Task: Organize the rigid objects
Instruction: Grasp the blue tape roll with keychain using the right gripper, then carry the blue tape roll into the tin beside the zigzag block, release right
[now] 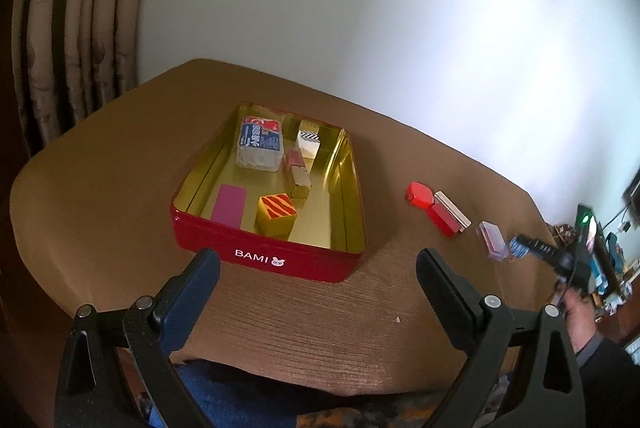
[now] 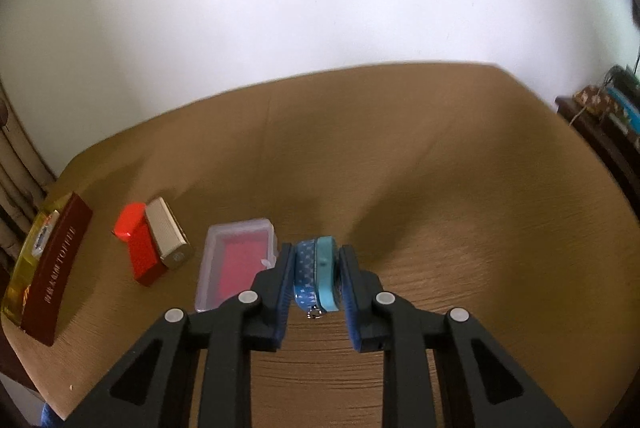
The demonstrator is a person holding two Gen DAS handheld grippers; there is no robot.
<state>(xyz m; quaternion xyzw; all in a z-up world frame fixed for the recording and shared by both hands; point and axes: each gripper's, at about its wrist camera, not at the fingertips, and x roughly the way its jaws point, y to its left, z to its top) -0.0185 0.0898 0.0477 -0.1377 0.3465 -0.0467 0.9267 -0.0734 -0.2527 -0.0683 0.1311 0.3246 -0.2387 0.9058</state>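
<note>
Red box (image 2: 138, 248) beside clear case (image 2: 236, 268)

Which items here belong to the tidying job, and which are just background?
Job:
- red tin
- blue tape rolls, clamped in the right tongs
- clear case
- red box
- beige box

Background:
- curtain
- cluttered shelf
</note>
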